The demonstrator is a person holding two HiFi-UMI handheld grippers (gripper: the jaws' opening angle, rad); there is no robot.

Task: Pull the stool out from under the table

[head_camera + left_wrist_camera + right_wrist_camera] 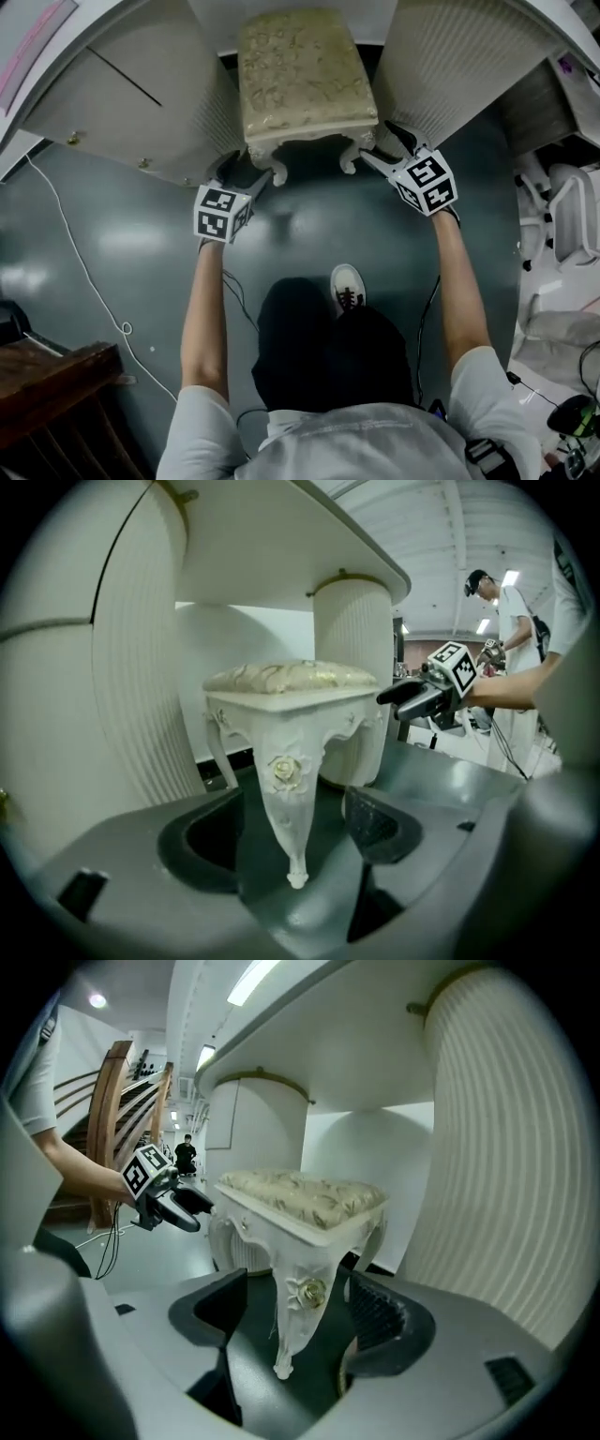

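Note:
The stool (305, 75), white with carved legs and a gold-patterned cushion, stands between the two fluted pedestals of the white table (141, 103), its front end out from under the top. My left gripper (251, 180) is at the stool's front left leg (286, 799). In the left gripper view this gripper (292, 829) is open, and the leg stands between the jaws without touching them. My right gripper (380, 150) is at the front right leg (298, 1312). It is open too (295, 1324), with gaps on both sides of that leg.
The table's right pedestal (450, 66) stands close beside the right gripper. A shoe (347, 286) rests on the dark glossy floor behind the stool. A white cable (84, 272) runs at left, dark wooden furniture (47, 394) sits bottom left, and white chairs (572, 216) at right.

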